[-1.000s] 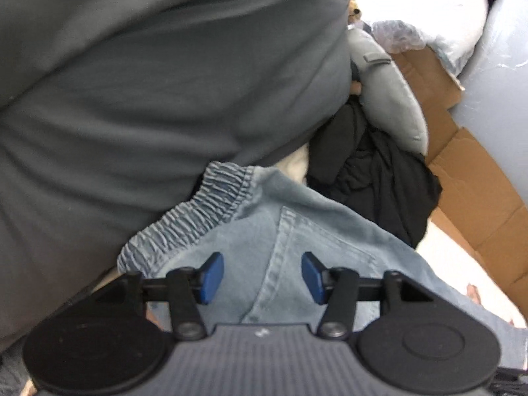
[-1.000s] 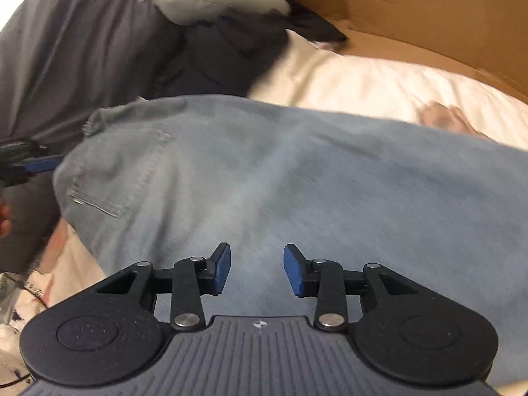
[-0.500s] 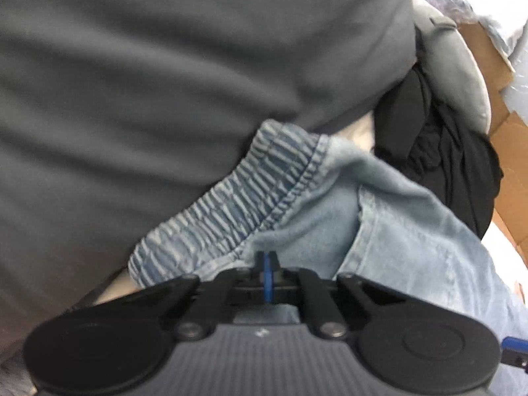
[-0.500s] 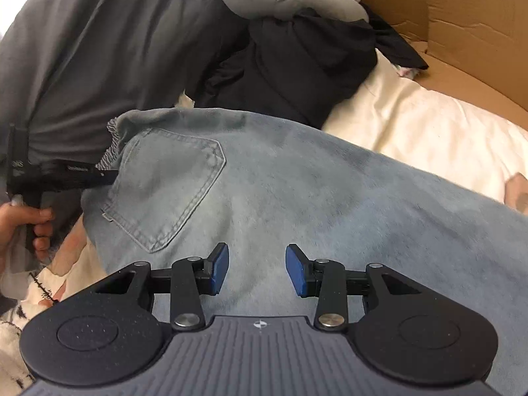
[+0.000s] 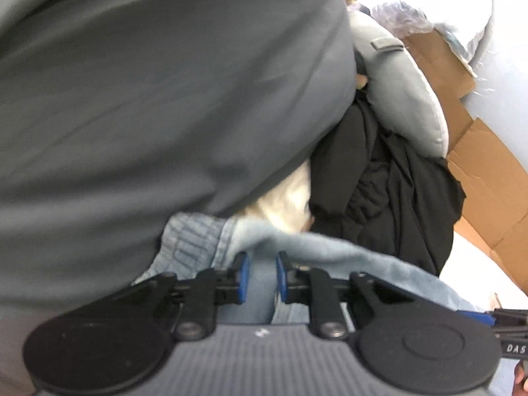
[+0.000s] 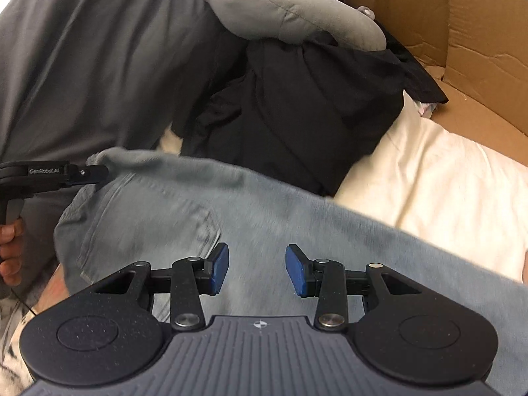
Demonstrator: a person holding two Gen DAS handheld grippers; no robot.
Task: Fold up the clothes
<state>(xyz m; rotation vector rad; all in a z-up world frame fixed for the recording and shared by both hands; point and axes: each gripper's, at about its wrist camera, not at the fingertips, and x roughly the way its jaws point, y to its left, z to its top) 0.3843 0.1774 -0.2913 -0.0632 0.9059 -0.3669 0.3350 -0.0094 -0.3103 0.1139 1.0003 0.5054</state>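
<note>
Light blue jeans (image 6: 264, 214) lie spread on cream bedding (image 6: 445, 181), elastic waistband (image 5: 191, 241) at the left and back pocket (image 6: 158, 217) facing up. My left gripper (image 5: 261, 274) sits at the waistband corner, where the right wrist view shows its tip (image 6: 95, 171) too. Its jaws are opening, a narrow gap between the blue pads, with a fold of denim in that gap. My right gripper (image 6: 257, 269) hovers open over the seat of the jeans beside the pocket, nothing between its fingers. Its edge shows low right in the left wrist view (image 5: 508, 326).
A large dark grey cloth (image 5: 165, 99) bulges behind the waistband. A crumpled black garment (image 6: 297, 115) and a grey cushion (image 6: 283, 10) lie beyond the jeans. A cardboard wall (image 6: 462, 33) borders the bed on the right. A hand (image 6: 10, 247) holds the left gripper's handle.
The left gripper shut fully, then parted a little while sliding along the waistband; a denim fold now sits at its tips. The right gripper moved left over the jeans toward the pocket, still open.
</note>
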